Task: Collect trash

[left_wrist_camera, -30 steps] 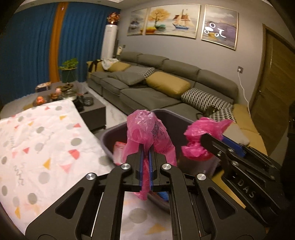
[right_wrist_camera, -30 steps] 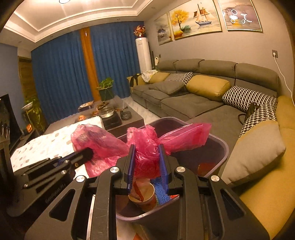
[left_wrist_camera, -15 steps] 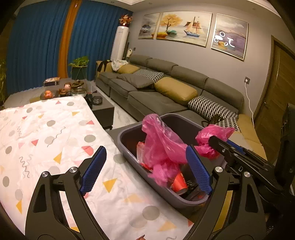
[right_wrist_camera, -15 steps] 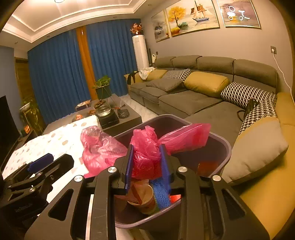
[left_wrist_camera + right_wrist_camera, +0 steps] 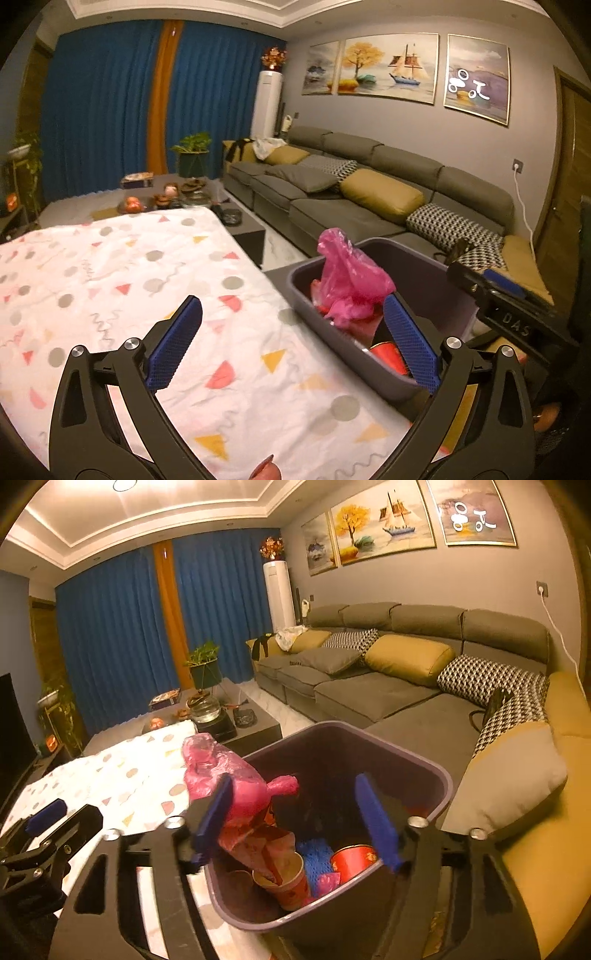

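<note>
Living room at night: grey sofa [image 5: 369, 690], blue curtains [image 5: 110, 122], a patterned cloth [image 5: 110, 295] over the table.

The pink bag [image 5: 229, 782] slumps over the bin [image 5: 439, 775] rim, half inside. Both grippers let go: the left gripper [image 5: 291, 339] spreads wide and empty over the cloth, the right gripper [image 5: 295, 816] is opening around the bag's tail, pads off it. The bag could tip out onto the cloth if nudged.

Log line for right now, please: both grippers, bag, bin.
left hand-held gripper: opening, empty | right hand-held gripper: opening, empty | pink bag: released, on bin edge | bin: holds cups
</note>
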{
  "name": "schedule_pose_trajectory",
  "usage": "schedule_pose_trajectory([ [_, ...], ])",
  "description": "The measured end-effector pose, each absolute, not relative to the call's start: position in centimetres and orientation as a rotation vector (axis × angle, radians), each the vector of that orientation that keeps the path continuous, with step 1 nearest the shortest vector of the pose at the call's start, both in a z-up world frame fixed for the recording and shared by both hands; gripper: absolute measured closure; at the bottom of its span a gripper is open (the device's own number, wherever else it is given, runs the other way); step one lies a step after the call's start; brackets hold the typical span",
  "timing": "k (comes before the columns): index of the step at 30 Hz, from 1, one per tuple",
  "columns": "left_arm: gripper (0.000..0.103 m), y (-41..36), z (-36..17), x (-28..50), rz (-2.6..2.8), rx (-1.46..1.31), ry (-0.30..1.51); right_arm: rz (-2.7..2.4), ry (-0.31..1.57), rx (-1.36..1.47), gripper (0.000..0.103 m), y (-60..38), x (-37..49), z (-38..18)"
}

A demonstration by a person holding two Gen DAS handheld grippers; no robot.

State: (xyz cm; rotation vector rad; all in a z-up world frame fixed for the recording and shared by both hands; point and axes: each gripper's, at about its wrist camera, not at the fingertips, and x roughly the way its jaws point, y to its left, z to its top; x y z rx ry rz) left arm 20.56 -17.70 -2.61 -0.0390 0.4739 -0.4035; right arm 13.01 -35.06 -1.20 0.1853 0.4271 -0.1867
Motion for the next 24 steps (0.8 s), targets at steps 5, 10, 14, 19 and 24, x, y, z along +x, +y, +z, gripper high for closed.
schedule_pose_trajectory([
  [5,0.006,-16.0,-2.0,18.8,-0.331,-0.005,0.449,-0.183,0.397,0.150,0.016,-33.8,11.7,-0.4],
  [10,0.006,-13.7,-1.8,17.2,-0.283,-0.007,0.448,-0.163,0.409,0.134,0.016,-32.6,11.8,-0.3],
  [14,0.006,-12.1,-2.1,16.5,-0.260,-0.013,0.449,-0.151,0.418,0.122,0.016,-31.5,12.6,-0.5],
  [19,0.006,-10.2,-2.5,16.7,-0.198,-0.013,0.473,-0.134,0.433,0.114,0.016,-30.1,14.0,-0.6],
  [24,0.006,-8.6,-1.9,16.3,-0.145,-0.009,0.452,-0.118,0.440,0.076,0.016,-27.2,13.4,-0.7],
])
